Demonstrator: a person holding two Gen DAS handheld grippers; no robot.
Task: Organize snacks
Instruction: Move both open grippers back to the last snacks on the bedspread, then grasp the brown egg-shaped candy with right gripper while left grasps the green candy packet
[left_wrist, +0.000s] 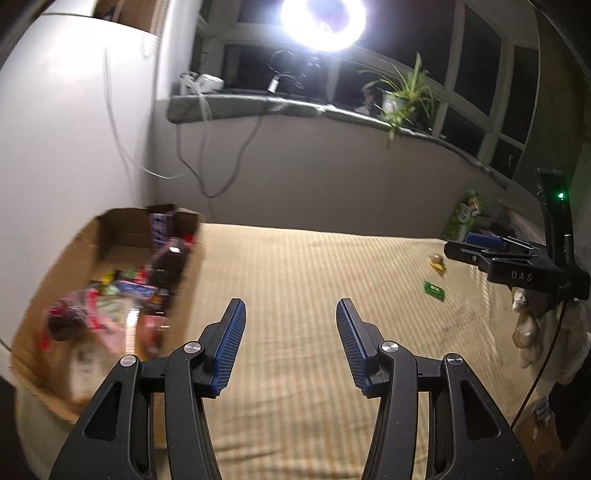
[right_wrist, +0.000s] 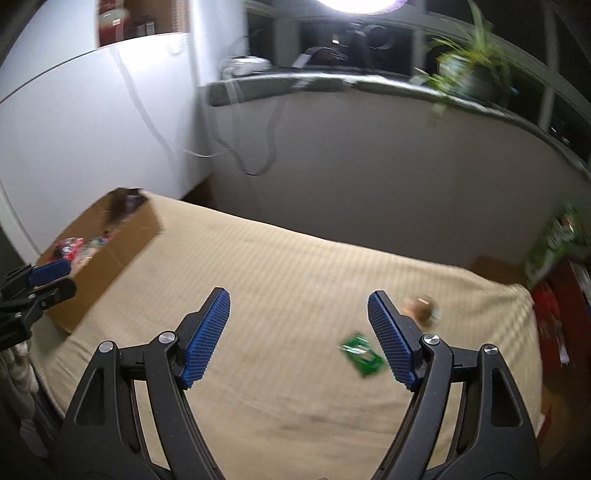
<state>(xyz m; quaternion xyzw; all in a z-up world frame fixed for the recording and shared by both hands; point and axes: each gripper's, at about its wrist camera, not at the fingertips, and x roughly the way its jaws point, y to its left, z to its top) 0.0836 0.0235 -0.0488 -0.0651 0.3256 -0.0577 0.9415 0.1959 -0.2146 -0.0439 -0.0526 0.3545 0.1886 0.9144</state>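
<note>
Left tongs (left_wrist: 290, 314): wide, empty; snack box (left_wrist: 110, 295) just left.
Right tongs (right_wrist: 298, 306): wide, empty; green packet (right_wrist: 362, 355) beside right pad, blurred, possibly gum, on surface (right_wrist: 295, 258).

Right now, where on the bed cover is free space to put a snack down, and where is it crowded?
The widest bare patch of the striped bed cover lies between the cardboard box and the green packet. The near edge under both open tongs is also bare. Crowded: inside the box, full of snacks, and around the small brown snack beside the packet.
</note>
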